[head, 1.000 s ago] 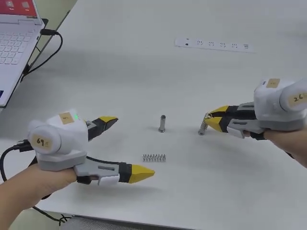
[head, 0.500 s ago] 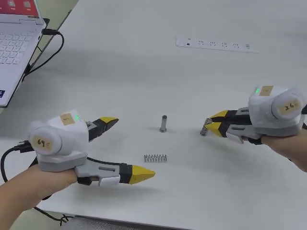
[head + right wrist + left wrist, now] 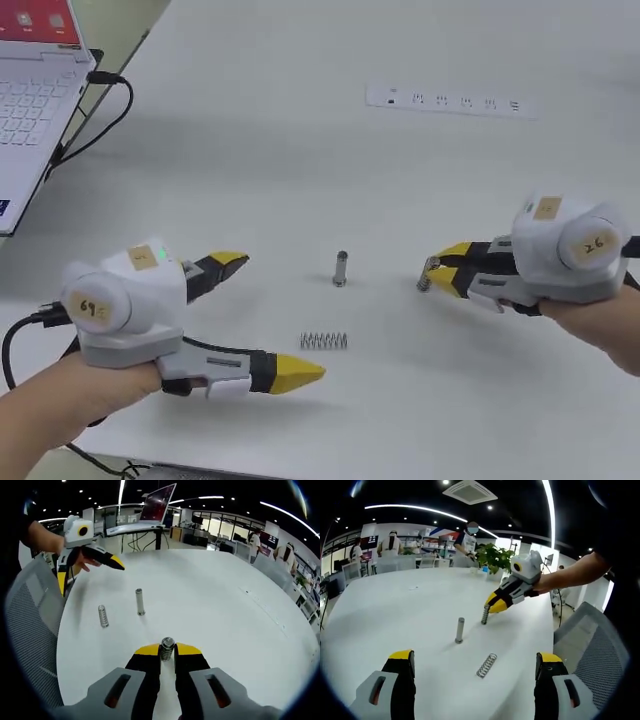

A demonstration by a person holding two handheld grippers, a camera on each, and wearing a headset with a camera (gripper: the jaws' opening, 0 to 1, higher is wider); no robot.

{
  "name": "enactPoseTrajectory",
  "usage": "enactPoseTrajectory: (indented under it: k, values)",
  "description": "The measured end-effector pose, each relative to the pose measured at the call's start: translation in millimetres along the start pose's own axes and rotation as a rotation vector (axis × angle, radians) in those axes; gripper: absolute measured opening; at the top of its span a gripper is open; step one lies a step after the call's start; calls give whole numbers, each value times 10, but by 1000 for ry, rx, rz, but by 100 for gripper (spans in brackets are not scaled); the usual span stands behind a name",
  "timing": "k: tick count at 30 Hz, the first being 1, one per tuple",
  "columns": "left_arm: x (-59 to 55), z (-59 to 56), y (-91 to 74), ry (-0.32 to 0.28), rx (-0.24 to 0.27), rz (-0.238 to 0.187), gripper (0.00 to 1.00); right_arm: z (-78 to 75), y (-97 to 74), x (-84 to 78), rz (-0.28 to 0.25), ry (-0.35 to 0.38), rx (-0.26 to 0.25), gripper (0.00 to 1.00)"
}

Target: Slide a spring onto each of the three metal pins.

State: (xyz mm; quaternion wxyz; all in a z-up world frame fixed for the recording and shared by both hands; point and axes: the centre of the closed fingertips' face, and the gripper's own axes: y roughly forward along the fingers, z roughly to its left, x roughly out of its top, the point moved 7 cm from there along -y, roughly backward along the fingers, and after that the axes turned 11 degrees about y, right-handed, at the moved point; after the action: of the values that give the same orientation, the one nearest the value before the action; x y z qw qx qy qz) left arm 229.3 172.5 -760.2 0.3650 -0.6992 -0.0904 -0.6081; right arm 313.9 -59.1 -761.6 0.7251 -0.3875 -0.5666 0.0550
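The likeliest slip is at the right gripper [image 3: 167,655]. It pinches a spring-carrying pin [image 3: 167,648] that looks slightly tilted in the head view, so letting go before the base sits flat could tip the pin over and let the spring slide off. A hard squeeze could also bend the coils.

The loose spring [image 3: 323,341] lies on the white table [image 3: 250,150] at about 6 o'clock from the upright bare pin [image 3: 340,269]. It could roll or spring out of the jaws if gripped off-centre, and a careless reach could knock that pin over.

The right gripper's jaws are closed tight on the spring and pin, at about 3 o'clock from the bare pin. The left gripper [image 3: 265,318] is spread wide and holds nothing, at about 7 o'clock from the bare pin, with the loose spring lying ahead between its jaws.
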Motion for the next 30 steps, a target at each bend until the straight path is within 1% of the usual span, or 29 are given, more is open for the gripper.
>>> enactPoseTrajectory:
  k: [11, 14, 17, 20, 23, 30]
  values:
    - [8, -3, 7, 2, -3, -4, 98, -11, 8, 1, 0, -1, -4, 8]
    - [8, -4, 5, 2, -3, -5, 98, -17, 10, -6, 6, 5, -5, 8]
    - [8, -10, 1, 2, -3, -6, 98, -18, 9, -21, 25, -4, -11, 8]
    - [12, -8, -2, 4, -2, -6, 98, -29, 16, -26, 28, -3, -14, 9]
    - [17, -2, -6, 5, -2, -8, 98, -43, 7, -13, 20, 6, -20, 13]
    - [41, -2, -4, 8, -2, -12, 98, -52, -42, 47, 1, 24, -20, 17]
